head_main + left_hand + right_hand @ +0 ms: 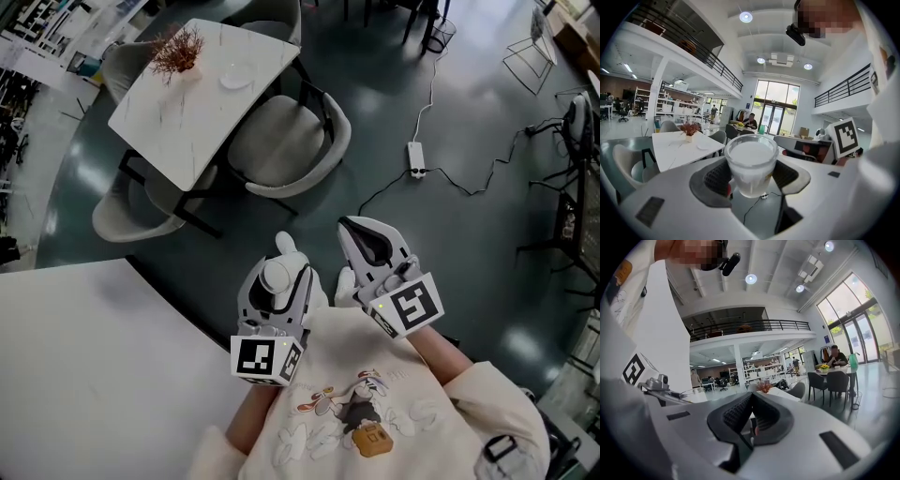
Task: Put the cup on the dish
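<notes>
Closest to the lens in the left gripper view is the cup (751, 161), a pale, frosted tumbler held upright. The left gripper (751, 180) pinches it, with ribbed dark pads pressing opposite sides of its lower wall. It looks rigid and smooth-walled, probably glass or hard plastic, so it is likely light but slippery and liable to chip if set down hard. A hold on the mid-wall, square across the widest part as now, seems the safest grip. The rim should stay level until the base meets the dish.

The right gripper (752, 416) has its jaws pressed together with nothing between them. In the head view both grippers hang close to the person's chest, over the dark floor.

The dish (236, 75) lies well apart from the cup, on the white marble table (187, 122) near a reddish dried plant (176, 52). Grey chairs (291, 141) stand round the table.

Whether the cup holds anything cannot be told, as its mouth shows only flat white. Its base is hidden behind the gripper body. The dish is too small and pale to read its depth or rim.
</notes>
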A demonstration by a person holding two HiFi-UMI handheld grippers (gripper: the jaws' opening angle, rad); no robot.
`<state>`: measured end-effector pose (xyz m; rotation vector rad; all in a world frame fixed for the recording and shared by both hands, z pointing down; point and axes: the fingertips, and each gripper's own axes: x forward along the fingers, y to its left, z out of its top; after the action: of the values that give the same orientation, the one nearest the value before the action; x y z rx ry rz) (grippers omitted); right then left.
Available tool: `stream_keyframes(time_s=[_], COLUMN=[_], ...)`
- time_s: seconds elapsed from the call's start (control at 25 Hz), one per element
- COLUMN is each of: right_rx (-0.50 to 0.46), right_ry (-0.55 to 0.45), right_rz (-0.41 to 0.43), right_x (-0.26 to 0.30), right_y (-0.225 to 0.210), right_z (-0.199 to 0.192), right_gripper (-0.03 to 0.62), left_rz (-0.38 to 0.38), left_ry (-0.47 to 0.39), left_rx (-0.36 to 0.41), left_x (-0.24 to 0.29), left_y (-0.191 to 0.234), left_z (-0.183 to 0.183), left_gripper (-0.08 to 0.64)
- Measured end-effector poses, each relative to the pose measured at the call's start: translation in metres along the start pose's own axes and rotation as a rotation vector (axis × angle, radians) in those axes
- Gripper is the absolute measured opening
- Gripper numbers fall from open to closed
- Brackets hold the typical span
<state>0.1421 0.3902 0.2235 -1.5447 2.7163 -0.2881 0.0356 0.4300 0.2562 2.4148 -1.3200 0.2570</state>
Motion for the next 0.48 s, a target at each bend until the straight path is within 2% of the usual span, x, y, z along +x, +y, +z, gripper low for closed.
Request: stream_keyframes(time_s=[0.24,0.48], right_rx=[0.003,0.005], right_ry=[0.033,0.058], right_rz=[-0.023,-0.018], right_x=[0.043,0.094], right_y=[-0.012,-0.005], right_z=[0.002,0.004], right_gripper=[0.005,0.005], left_rz=[-0.027,-0.026], left_ry=[0.002,-0.027], left_rx=[0.017,0.034], left_x=[0.033,0.052], left_y=[0.037,0.088], left_z=[0.016,0.044], left_gripper=[0.27,0.27])
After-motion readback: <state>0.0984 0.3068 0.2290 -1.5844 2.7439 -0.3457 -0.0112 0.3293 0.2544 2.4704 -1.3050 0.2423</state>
